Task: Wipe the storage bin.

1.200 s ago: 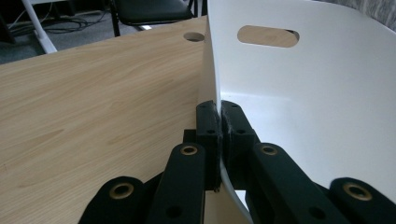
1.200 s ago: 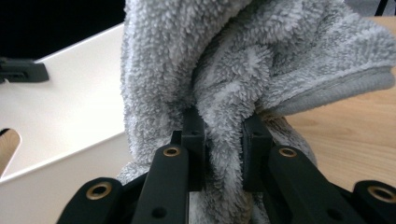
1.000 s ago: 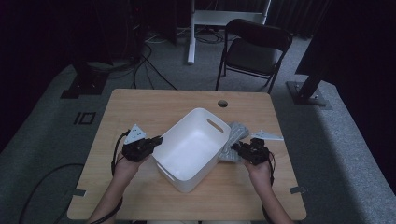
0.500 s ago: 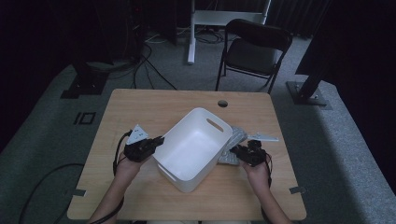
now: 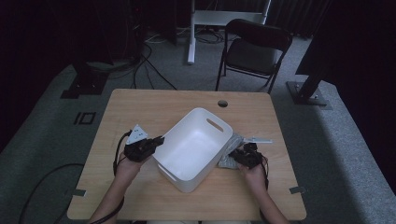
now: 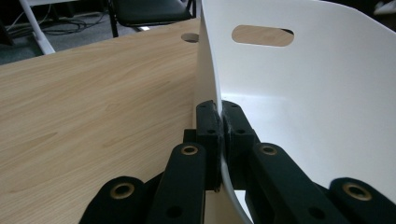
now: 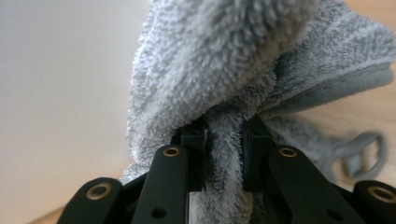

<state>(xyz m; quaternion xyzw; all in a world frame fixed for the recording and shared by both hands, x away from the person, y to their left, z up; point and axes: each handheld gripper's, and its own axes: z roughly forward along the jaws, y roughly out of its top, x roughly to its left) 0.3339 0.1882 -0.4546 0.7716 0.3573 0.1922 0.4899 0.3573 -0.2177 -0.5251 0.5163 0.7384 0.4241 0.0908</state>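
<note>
White bin [image 5: 196, 149] at table [image 5: 154, 105] centre, its left wall pinched between the pressed-together jaws of the left gripper [image 6: 219, 140]. Right gripper [image 7: 223, 154], jaws clamped on a fold of the grey towel [image 7: 219, 70], sits just right of the bin's wall. Step judged: loading the towel; next, lift it over the rim. Both forearms enter from the near edge, the 2 hands low.
</note>
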